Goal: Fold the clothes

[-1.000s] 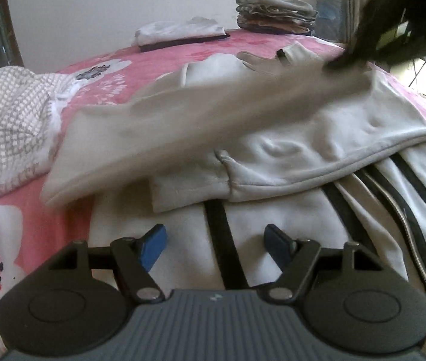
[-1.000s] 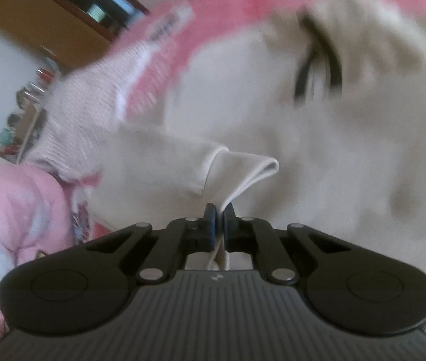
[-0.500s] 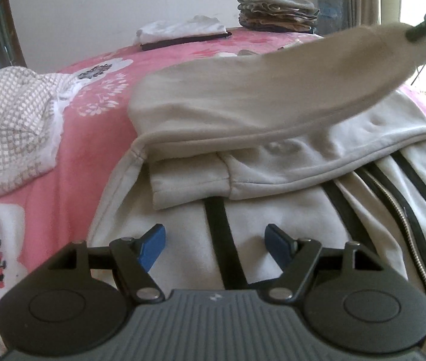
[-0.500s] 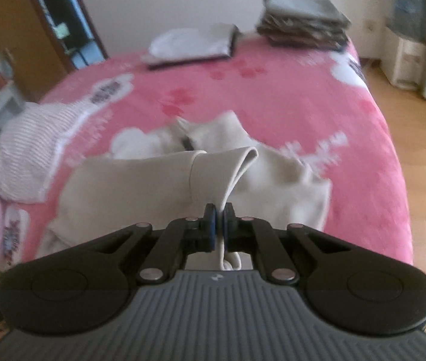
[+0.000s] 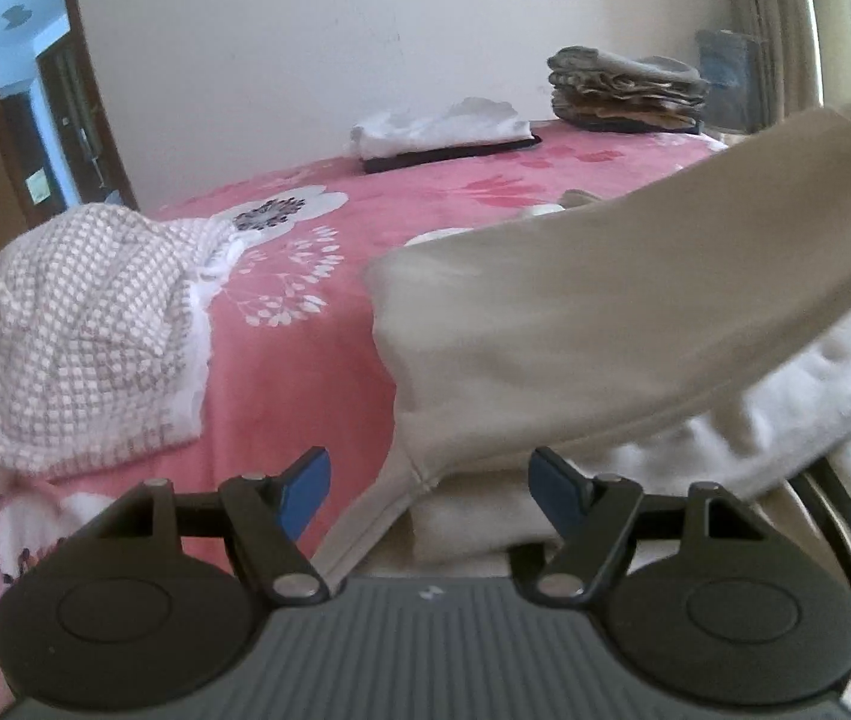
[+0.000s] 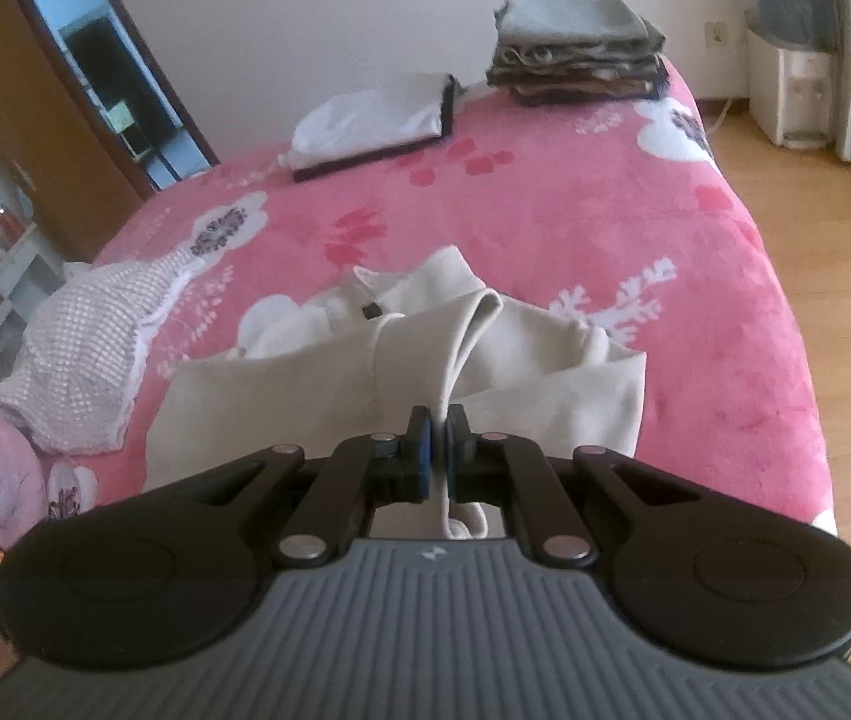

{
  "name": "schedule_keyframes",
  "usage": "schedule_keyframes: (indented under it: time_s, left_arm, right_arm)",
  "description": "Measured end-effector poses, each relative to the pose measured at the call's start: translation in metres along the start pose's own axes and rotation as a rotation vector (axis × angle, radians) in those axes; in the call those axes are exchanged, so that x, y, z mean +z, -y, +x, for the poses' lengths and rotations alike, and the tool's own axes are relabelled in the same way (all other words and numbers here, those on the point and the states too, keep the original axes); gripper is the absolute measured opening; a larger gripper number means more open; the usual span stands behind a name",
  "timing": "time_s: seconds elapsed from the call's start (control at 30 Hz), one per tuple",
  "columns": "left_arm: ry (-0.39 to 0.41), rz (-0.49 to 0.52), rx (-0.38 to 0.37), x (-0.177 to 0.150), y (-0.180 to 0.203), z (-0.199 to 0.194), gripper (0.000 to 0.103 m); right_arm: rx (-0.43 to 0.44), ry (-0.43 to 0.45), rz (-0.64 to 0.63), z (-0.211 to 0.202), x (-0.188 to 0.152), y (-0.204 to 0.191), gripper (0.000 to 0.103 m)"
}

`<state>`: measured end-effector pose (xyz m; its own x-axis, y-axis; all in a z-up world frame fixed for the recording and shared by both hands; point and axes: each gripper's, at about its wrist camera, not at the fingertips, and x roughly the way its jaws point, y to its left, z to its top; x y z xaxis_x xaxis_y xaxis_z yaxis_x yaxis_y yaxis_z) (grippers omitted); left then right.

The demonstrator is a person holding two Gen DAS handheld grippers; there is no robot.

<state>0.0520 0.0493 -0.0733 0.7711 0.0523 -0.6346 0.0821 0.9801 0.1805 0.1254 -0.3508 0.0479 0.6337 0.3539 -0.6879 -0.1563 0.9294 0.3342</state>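
A cream jacket with black stripes (image 5: 695, 450) lies on the pink floral bed (image 5: 317, 348). One sleeve (image 5: 635, 312) is lifted off it and stretches up to the upper right in the left wrist view. My right gripper (image 6: 437, 438) is shut on that sleeve's cuff (image 6: 455, 354), which hangs down between its blue pads. The rest of the jacket (image 6: 551, 384) spreads on the bed below it. My left gripper (image 5: 428, 483) stands open low over the jacket's left edge, nothing pressed between its blue fingertips (image 5: 305, 480).
A pink-and-white checked garment (image 5: 83, 330) lies crumpled at the left. At the bed's far end sit a folded white item on a dark one (image 6: 371, 120) and a stack of folded clothes (image 6: 575, 60). Wooden floor (image 6: 833, 252) runs along the bed's right side.
The right gripper has carried the sleeve up and rightward, off the jacket's body. The left gripper has risen and tilted up, so more of the bed and wall shows.
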Motion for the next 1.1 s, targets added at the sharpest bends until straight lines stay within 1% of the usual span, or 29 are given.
schedule_keyframes:
  time_s: [0.13, 0.2, 0.23, 0.3, 0.4, 0.5, 0.57, 0.6, 0.7, 0.77, 0.83, 0.87, 0.93, 1.0, 1.07, 1.1]
  left_arm:
    - [-0.047, -0.035, -0.035, -0.003, -0.001, 0.009, 0.073]
    - [-0.058, -0.054, -0.053, -0.005, -0.002, 0.006, 0.073]
    - [-0.058, -0.056, -0.055, -0.005, -0.003, 0.004, 0.073]
    - [-0.056, -0.057, -0.059, -0.007, -0.006, 0.001, 0.073]
    - [-0.063, -0.054, -0.055, -0.009, -0.007, 0.001, 0.073]
    - [-0.085, -0.053, -0.052, -0.013, -0.006, 0.005, 0.073]
    - [-0.1, -0.06, -0.057, -0.016, -0.008, 0.007, 0.073]
    - [-0.105, -0.065, -0.061, -0.017, -0.009, 0.007, 0.073]
    - [-0.094, -0.118, -0.091, -0.016, -0.022, 0.001, 0.074]
    - [-0.077, -0.162, -0.108, -0.013, -0.031, -0.004, 0.074]
    - [-0.062, -0.206, -0.119, -0.009, -0.038, -0.005, 0.074]
    - [-0.059, -0.226, -0.124, -0.005, -0.04, -0.002, 0.074]
    - [-0.053, -0.261, -0.132, 0.001, -0.042, 0.005, 0.074]
    - [-0.047, -0.286, -0.143, 0.005, -0.04, 0.017, 0.074]
    - [-0.07, -0.295, -0.123, 0.005, -0.036, 0.03, 0.073]
    - [-0.091, -0.297, -0.107, 0.003, -0.035, 0.037, 0.071]
  right_arm:
    - [-0.103, -0.087, -0.044, 0.033, -0.017, 0.018, 0.003]
    - [-0.143, -0.136, -0.021, 0.052, -0.027, 0.032, 0.003]
    - [-0.151, -0.146, -0.007, 0.058, -0.03, 0.037, 0.003]
    - [-0.135, -0.129, 0.012, 0.057, -0.031, 0.039, 0.003]
    - [-0.127, -0.113, -0.016, 0.05, -0.032, 0.036, 0.003]
    - [-0.161, -0.142, -0.001, 0.06, -0.044, 0.051, 0.003]
    - [-0.186, -0.17, 0.004, 0.076, -0.059, 0.063, 0.004]
    - [-0.183, -0.175, 0.014, 0.081, -0.065, 0.068, 0.005]
    - [-0.153, -0.155, 0.069, 0.084, -0.073, 0.081, 0.01]
    - [-0.154, -0.111, 0.084, 0.07, -0.067, 0.084, 0.012]
    - [-0.155, -0.048, 0.07, 0.053, -0.06, 0.084, 0.013]
    - [-0.142, -0.018, 0.058, 0.046, -0.054, 0.082, 0.013]
    - [-0.113, 0.015, 0.015, 0.042, -0.046, 0.071, 0.013]
    - [-0.079, 0.028, -0.036, 0.048, -0.041, 0.054, 0.013]
    - [-0.043, 0.027, -0.06, 0.064, -0.041, 0.04, 0.013]
    - [-0.02, 0.018, -0.067, 0.072, -0.043, 0.034, 0.013]
